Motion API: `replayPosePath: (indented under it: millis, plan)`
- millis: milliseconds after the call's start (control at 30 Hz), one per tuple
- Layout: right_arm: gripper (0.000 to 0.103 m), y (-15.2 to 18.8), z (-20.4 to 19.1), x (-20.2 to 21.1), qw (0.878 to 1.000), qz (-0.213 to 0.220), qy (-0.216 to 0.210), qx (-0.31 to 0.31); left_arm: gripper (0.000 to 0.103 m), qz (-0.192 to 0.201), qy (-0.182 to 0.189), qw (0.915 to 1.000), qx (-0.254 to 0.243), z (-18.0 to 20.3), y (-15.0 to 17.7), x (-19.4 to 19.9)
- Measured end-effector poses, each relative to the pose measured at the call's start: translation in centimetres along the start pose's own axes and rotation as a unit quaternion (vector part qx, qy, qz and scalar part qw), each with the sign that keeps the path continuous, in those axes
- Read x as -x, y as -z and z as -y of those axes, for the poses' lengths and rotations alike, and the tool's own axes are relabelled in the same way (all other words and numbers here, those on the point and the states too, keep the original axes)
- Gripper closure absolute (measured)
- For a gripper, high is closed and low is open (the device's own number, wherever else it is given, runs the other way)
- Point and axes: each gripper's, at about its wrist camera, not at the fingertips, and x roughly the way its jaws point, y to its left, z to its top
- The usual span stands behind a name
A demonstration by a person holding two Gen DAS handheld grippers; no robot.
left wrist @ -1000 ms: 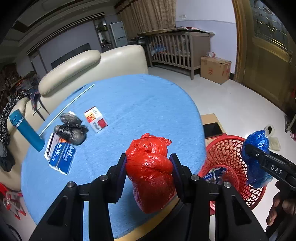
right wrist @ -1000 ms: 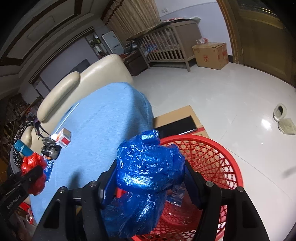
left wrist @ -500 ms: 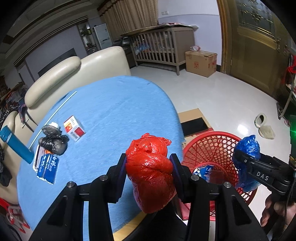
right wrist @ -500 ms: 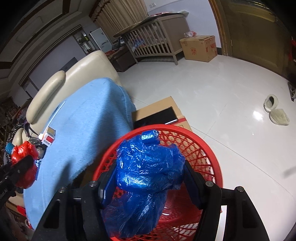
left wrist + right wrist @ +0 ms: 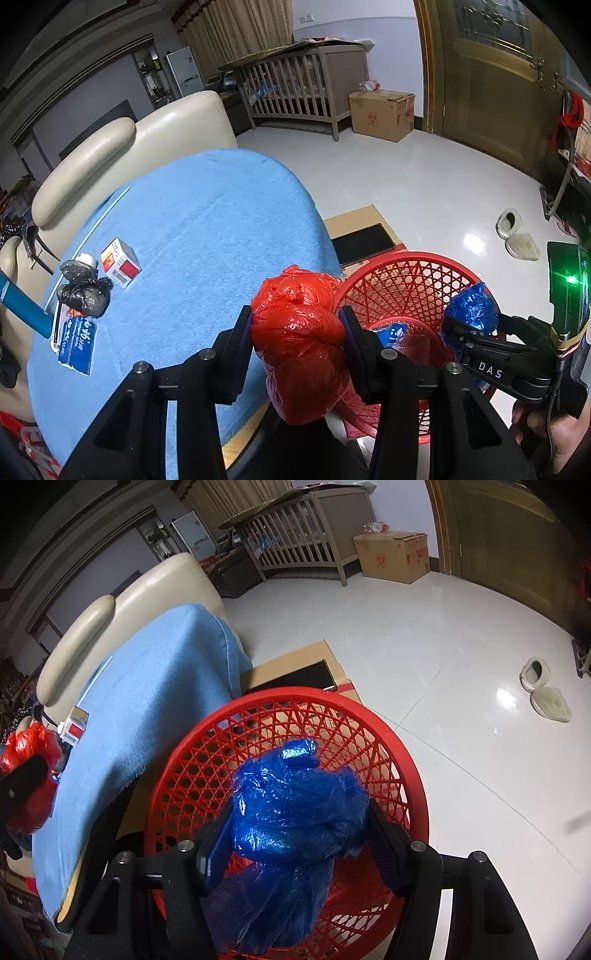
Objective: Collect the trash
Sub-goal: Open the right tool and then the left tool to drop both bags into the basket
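My left gripper (image 5: 297, 328) is shut on a crumpled red plastic bag (image 5: 299, 343) and holds it over the table's near edge, beside the red mesh basket (image 5: 402, 273). My right gripper (image 5: 299, 834) is shut on a crumpled blue plastic bag (image 5: 295, 812) and holds it above the basket's opening (image 5: 280, 701). The blue bag also shows in the left wrist view (image 5: 471, 306). A black bag (image 5: 85, 293), a red-white box (image 5: 120, 262) and a blue packet (image 5: 77, 341) lie on the blue-covered table (image 5: 199, 229). A blue item (image 5: 393, 332) lies inside the basket.
A cream sofa (image 5: 122, 147) stands behind the table. A cardboard box with a black tablet (image 5: 362, 243) sits by the basket. A blue bottle (image 5: 22, 308) lies at the table's left edge. Slippers (image 5: 546, 690) lie on the white floor. A crib (image 5: 295, 92) and carton (image 5: 382, 114) stand far back.
Both grippers have moved right toward the basket with their bags. The blue bag has come from the basket's near rim to over its opening. The red bag has reached the table's edge.
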Motion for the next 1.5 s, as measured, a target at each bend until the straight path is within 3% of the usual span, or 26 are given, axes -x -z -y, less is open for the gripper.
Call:
replayPosePath:
  millis: [500,633,1500]
  plan:
    - [0.030,0.1,1.1,-0.9,1.000,-0.019,-0.001,-0.011,0.056,-0.019,0.011,0.9996,-0.017,2.0,0.0,-1.5]
    - [0.022,-0.2,1.7,-0.8,1.000,-0.011,-0.008,-0.025,0.056,-0.023,0.014,0.9994,-0.020,2.3,-0.1,-1.8]
    - [0.022,-2.0,5.4,2.0,0.995,0.046,-0.015,-0.091,0.056,-0.068,0.063,0.9939,-0.059,6.2,1.0,-4.4]
